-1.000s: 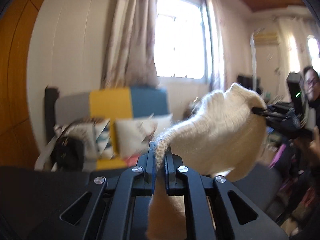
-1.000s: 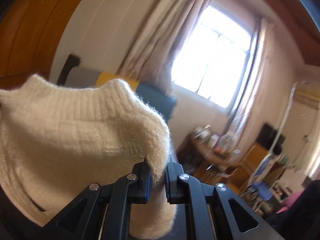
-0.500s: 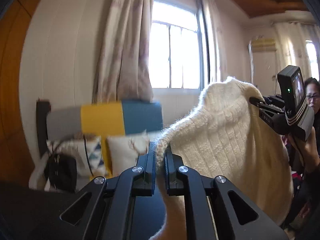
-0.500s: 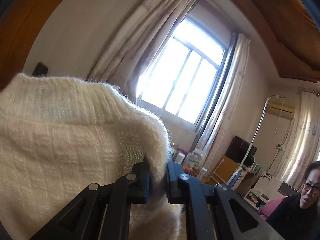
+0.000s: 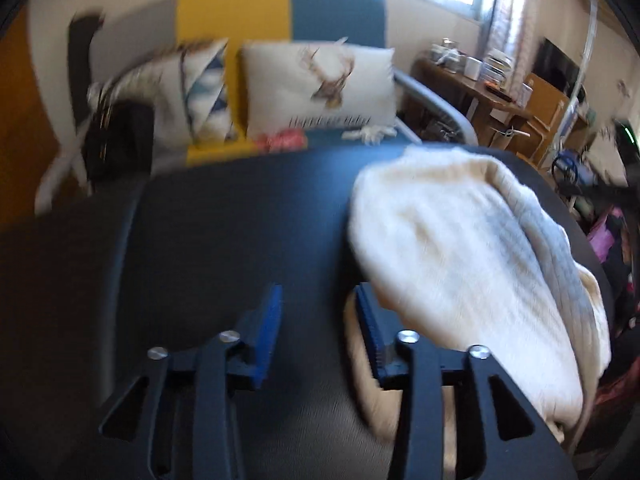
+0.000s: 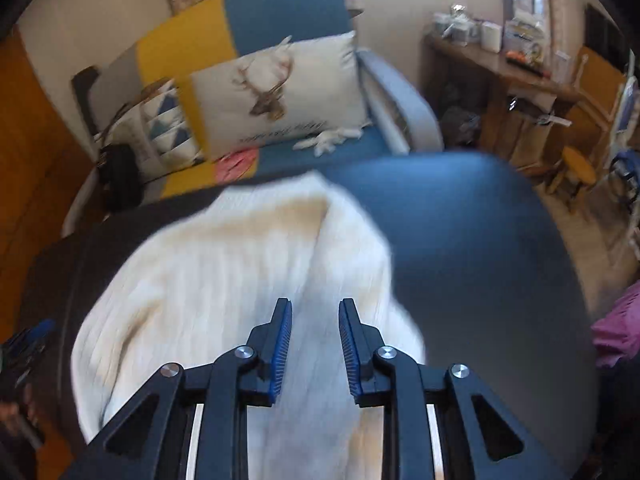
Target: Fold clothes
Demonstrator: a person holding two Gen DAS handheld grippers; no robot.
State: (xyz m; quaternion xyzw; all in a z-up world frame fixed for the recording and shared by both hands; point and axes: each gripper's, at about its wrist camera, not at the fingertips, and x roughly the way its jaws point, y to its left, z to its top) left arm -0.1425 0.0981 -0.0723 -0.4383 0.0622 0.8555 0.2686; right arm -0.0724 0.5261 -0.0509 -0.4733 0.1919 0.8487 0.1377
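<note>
A cream knitted sweater (image 5: 460, 256) lies in a loose heap on the dark table (image 5: 224, 224). In the left wrist view my left gripper (image 5: 318, 300) is open just above the table, at the sweater's left edge, with nothing between its blue pads. The right wrist view shows the same sweater (image 6: 224, 272) spread over the dark table (image 6: 472, 240). My right gripper (image 6: 315, 314) stands open above the sweater's near part, holding nothing. Both views are blurred by motion.
Behind the table stands a yellow and blue sofa (image 6: 256, 16) with a deer cushion (image 6: 276, 92), a patterned cushion (image 5: 192, 88) and a black bag (image 5: 116, 140). A cluttered wooden desk (image 6: 516, 68) is at the right. Something pink (image 6: 616, 328) sits by the table's right edge.
Both grippers held the sweater up in the air before. Now both have opened, the sweater has dropped onto the table, and both cameras point down at it.
</note>
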